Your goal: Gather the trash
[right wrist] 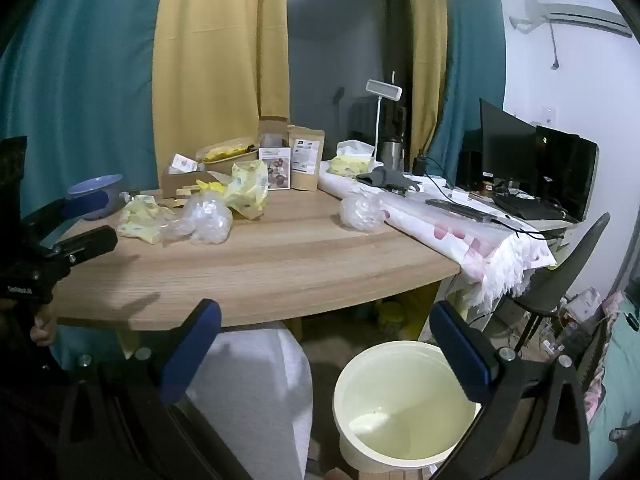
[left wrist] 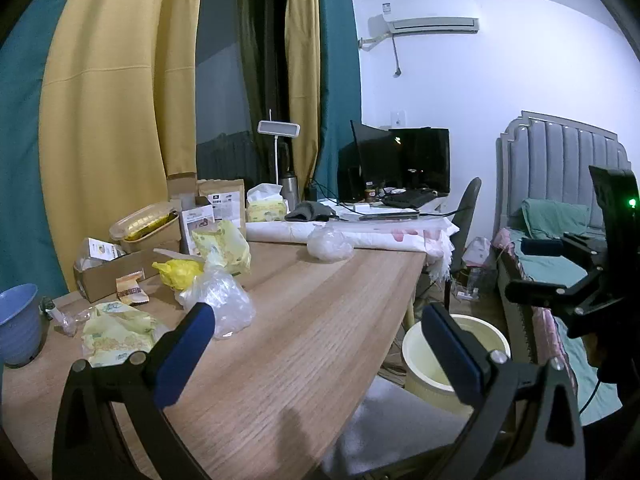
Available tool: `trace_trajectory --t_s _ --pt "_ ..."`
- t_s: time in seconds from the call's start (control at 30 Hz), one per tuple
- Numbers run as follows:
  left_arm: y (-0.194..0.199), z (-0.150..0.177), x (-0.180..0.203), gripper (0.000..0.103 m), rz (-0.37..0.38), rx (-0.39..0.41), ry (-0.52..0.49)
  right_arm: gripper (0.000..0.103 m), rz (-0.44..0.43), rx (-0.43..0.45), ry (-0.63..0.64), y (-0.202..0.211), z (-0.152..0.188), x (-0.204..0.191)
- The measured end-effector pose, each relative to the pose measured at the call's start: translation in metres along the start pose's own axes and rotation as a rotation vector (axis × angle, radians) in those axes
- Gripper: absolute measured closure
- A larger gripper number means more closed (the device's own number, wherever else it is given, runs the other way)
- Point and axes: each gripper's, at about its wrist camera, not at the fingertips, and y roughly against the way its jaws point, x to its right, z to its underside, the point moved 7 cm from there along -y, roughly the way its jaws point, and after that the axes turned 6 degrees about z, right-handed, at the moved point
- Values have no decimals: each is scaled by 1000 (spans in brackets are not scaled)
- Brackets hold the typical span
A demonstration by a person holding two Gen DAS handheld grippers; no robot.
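On the wooden table (left wrist: 304,320) by the yellow curtains, a crinkly clear plastic bag (left wrist: 224,300) sits just ahead of the left gripper (left wrist: 316,332), whose jaws, like the right gripper's (right wrist: 326,340), are wide apart and empty; it looks light and squishy, easiest pinched at its bunched top.

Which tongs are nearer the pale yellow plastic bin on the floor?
Right. The right tongs hang open almost over the pale yellow plastic bin; the left tongs are open over the wooden table, beside it.
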Motion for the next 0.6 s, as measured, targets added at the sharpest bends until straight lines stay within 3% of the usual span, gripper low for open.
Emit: trace_trajectory --t_s 0.6 --pt "4 3 0 0 7 6 -7 0 -28 10 5 -1 -3 -7"
